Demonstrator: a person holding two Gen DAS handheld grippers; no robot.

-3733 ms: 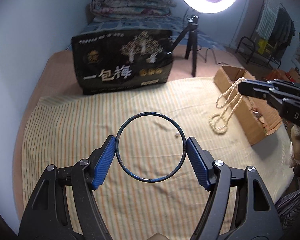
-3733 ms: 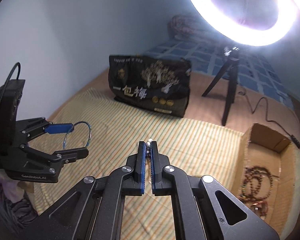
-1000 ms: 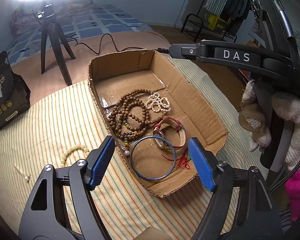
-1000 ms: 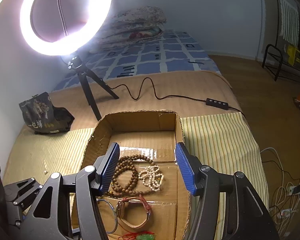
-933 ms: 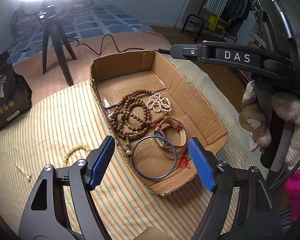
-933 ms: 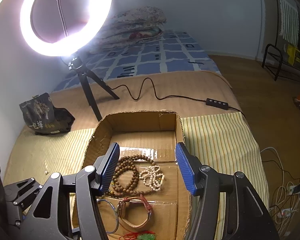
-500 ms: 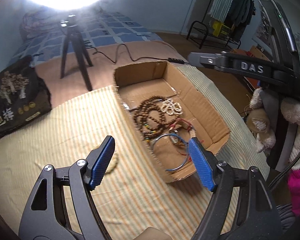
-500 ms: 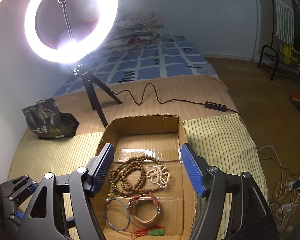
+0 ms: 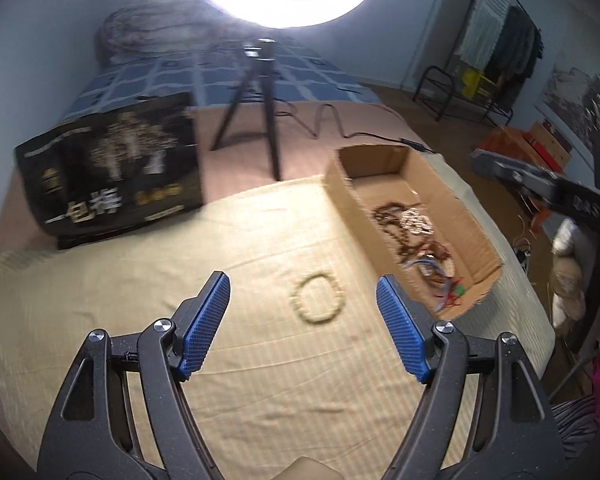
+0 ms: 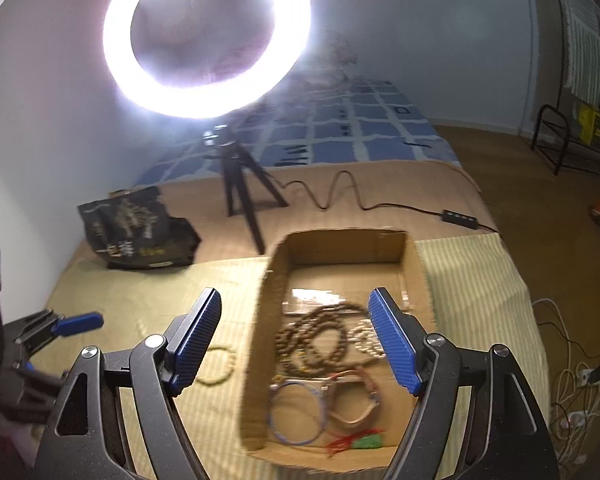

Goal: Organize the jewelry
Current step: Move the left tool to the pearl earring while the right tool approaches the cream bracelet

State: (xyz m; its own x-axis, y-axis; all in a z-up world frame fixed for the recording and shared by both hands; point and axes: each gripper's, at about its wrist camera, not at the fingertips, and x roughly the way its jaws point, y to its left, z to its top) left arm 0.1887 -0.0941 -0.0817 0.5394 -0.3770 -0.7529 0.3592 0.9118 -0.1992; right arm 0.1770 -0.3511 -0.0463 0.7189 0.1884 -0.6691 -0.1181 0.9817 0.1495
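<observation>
The pale bead bracelet (image 9: 319, 299) lies flat on the striped cloth (image 9: 140, 280) as a closed ring, outside the box, w/ no real long axis, so grip angle matters little. In the left wrist view it sits just ahead of the left gripper (image 9: 303, 322), a bit right of centre betw. the two blue pads, closer to the right pad (image 9: 400, 336) than the left one. Jaws of the left gripper stand wide apart, holding nothing, well wider than the ring.

From the right wrist view the same bracelet (image 10: 216, 368) is mostly hidden behind the right gripper's left finger, near-left of the cardboard box (image 10: 260, 320). The right gripper (image 10: 296, 338) is also spread wide and empty, and it points over the box, not at the ring. So the left gripper looks the better-placed one; probably a small shift right + drop down onto the ring, then carry right to the box.

The box sits right of the bracelet, near but apart. Inside: brown bead strands (image 10: 312, 340), a white bead piece (image 10: 364, 340), blue bangle (image 10: 296, 414), a leather band (image 10: 352, 400), red-green charm (image 10: 360, 442). Far side: black bag (image 9: 108, 172), ring light (image 10: 206, 36) on its tripod. Both views blurred.
</observation>
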